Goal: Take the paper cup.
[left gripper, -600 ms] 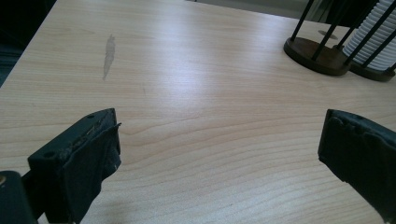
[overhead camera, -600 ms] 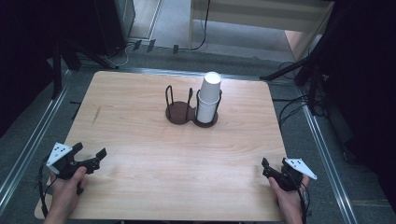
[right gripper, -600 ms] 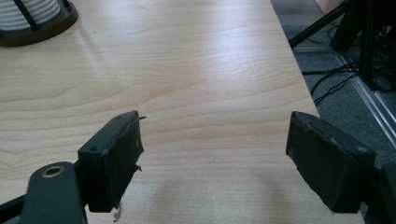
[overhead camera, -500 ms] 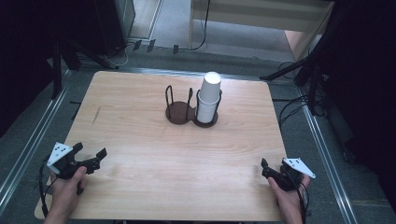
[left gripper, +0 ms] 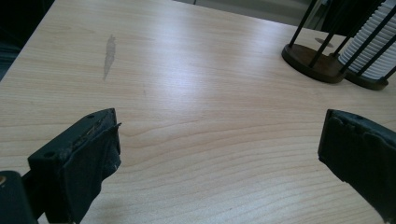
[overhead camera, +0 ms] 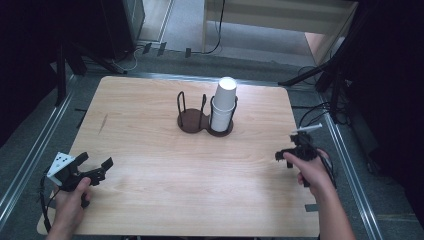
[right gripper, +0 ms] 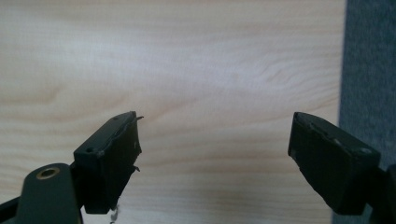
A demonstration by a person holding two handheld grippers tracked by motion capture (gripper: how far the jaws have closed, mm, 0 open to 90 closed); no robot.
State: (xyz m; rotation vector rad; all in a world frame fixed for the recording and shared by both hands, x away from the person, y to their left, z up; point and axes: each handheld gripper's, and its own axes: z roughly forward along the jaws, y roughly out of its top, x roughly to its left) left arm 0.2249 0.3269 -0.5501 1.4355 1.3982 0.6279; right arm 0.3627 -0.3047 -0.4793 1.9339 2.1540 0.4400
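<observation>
High view: the left gripper point(overhead camera: 95, 169) sits at the near left corner of the wooden surface point(overhead camera: 150, 125), jaws apart and empty; the right gripper point(overhead camera: 289, 155) is raised near the right edge, well apart from the stack of white paper cups point(overhead camera: 224, 104) standing in the right ring of the dark two-ring cup holder point(overhead camera: 204, 114) at centre rear. Left gripper view: jaws wide apart over bare wood, with the holder and ribbed cup stack at upper right and a grey smear point(left gripper: 110, 55) on the wood. Right gripper view: jaws apart, empty, above the surface edge and grey floor point(right gripper: 369, 60).
</observation>
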